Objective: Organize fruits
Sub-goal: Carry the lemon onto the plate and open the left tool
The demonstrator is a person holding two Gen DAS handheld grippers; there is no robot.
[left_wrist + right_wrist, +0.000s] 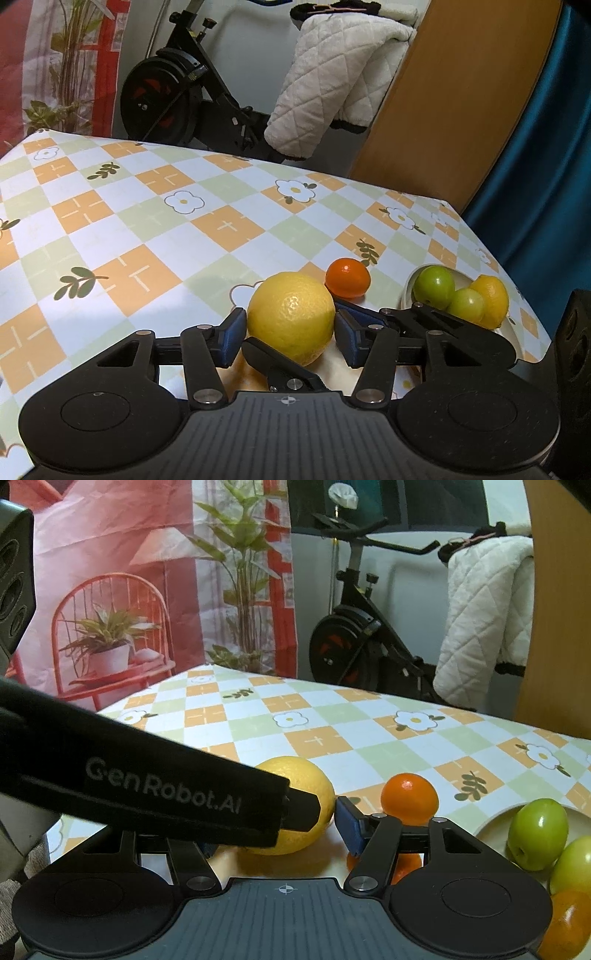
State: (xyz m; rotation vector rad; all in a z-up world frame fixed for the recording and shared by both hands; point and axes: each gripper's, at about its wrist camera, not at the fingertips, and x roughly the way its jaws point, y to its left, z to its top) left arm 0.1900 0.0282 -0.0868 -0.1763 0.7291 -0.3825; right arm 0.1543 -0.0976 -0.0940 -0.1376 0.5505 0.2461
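A big yellow lemon [291, 316] sits on the checked tablecloth between the blue pads of my left gripper [290, 328]; the pads look to be touching its sides. An orange mandarin [347, 277] lies just behind it. A white bowl [409, 286] at the right holds two green fruits [434, 286] and a small lemon [489, 300]. In the right wrist view the lemon [314, 794] also lies between the fingers of my right gripper [275, 830], which is open; the left gripper's black body [147, 786] crosses in front and hides its left finger.
The mandarin [409, 794] and the bowl [495, 818] with green fruits [537, 834] lie right of the right gripper. An exercise bike [177, 96] and a white quilted blanket [332, 85] stand beyond the table's far edge. A wooden panel [454, 99] rises at the right.
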